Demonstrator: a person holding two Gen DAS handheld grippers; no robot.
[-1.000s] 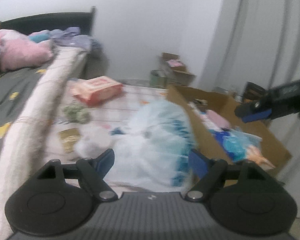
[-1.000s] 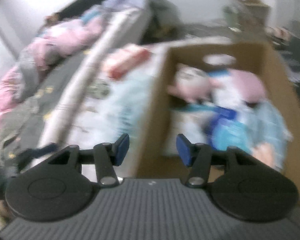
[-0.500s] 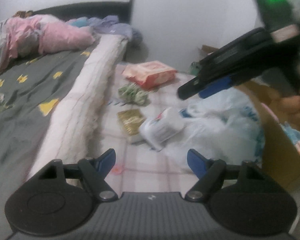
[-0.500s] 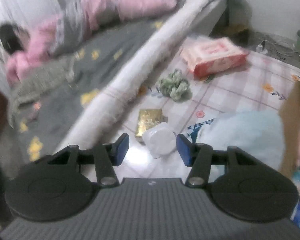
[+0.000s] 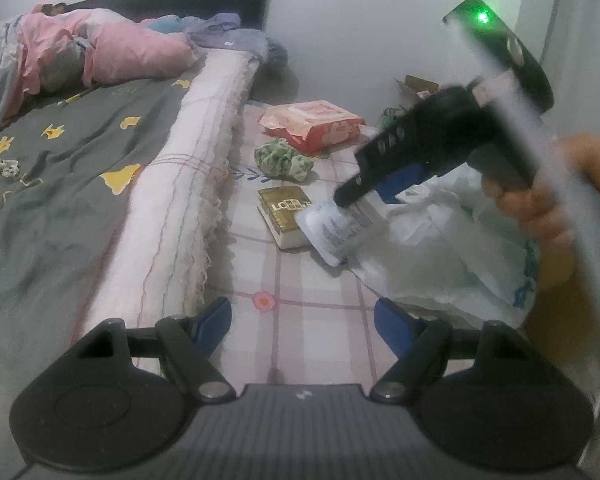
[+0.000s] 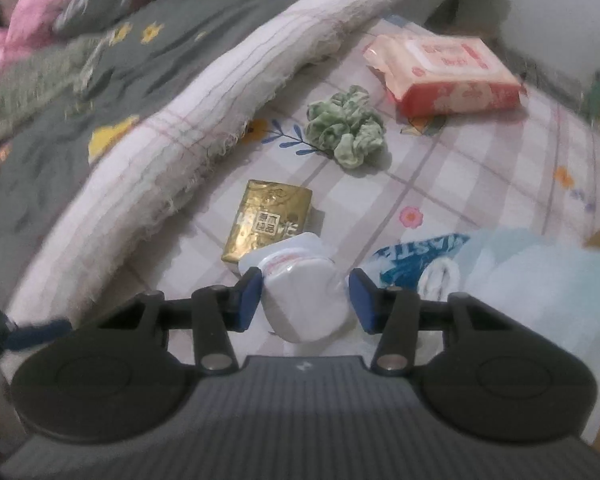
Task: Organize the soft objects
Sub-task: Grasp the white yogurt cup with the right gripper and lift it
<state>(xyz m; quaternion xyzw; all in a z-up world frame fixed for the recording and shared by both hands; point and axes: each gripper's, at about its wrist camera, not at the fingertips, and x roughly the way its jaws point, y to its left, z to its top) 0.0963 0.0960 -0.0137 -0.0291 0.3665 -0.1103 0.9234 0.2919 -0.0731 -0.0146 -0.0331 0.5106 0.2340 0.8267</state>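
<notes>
White packet (image 6: 300, 300) between closing hand-held gripper (image 6: 303, 300)

White soft plastic-wrapped pack (image 6: 306, 292), rounded corners, printed label on one face (image 5: 336, 228): lies tilted on checked floor mat, one end resting against gold foil-wrapped block (image 6: 270, 218).

Gold block: flat on mat, just beside bed edge, printed square on top.

Green-and-white crumpled fabric scrunchie (image 6: 346, 130): on mat beyond gold block, apart from it.

Pink-and-red soft tissue pack (image 6: 448, 76): farthest back, flat on mat, wrapper end crumpled.

Pale blue-white plastic bag with blue lettering (image 6: 500, 276): bulging, slumped just beside white pack.
</notes>
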